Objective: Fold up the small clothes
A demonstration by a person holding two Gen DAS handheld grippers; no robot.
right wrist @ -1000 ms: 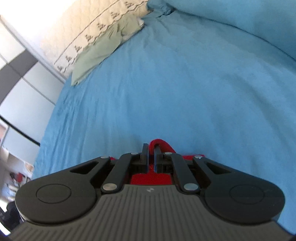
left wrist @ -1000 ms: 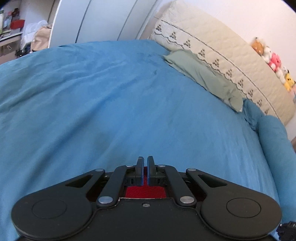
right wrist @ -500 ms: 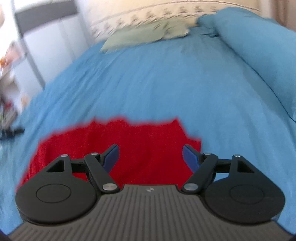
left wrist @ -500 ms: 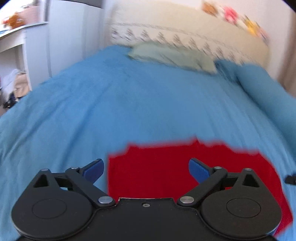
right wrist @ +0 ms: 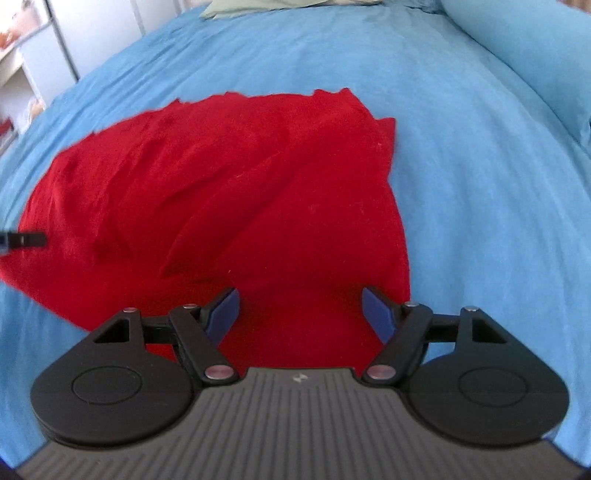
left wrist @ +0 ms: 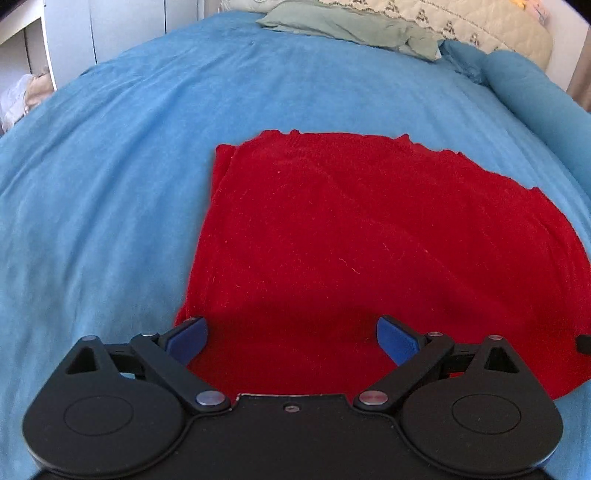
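A red knit garment (left wrist: 369, 240) lies spread on the blue bed cover (left wrist: 110, 184), with creases across it in the right wrist view (right wrist: 240, 192). My left gripper (left wrist: 291, 339) hangs open over the garment's near left corner, its blue pads (left wrist: 186, 338) wide apart and gripping nothing. My right gripper (right wrist: 299, 314) stands open over the near right part of the garment. Its jaws are closing slightly, and only the flat cloth below shows between them. A black tip of each gripper shows at the edge of the other's view.
A pale green pillow (left wrist: 351, 26) and a cream quilted headboard (left wrist: 461, 18) lie at the far end of the bed. A rolled blue duvet (left wrist: 535, 96) runs along the right side. White cupboards (left wrist: 110, 22) stand beyond the left edge.
Both grippers were shut on red cloth a second ago. They have opened and let it go, rolled level and drawn back, and the garment now lies laid out on the bed.
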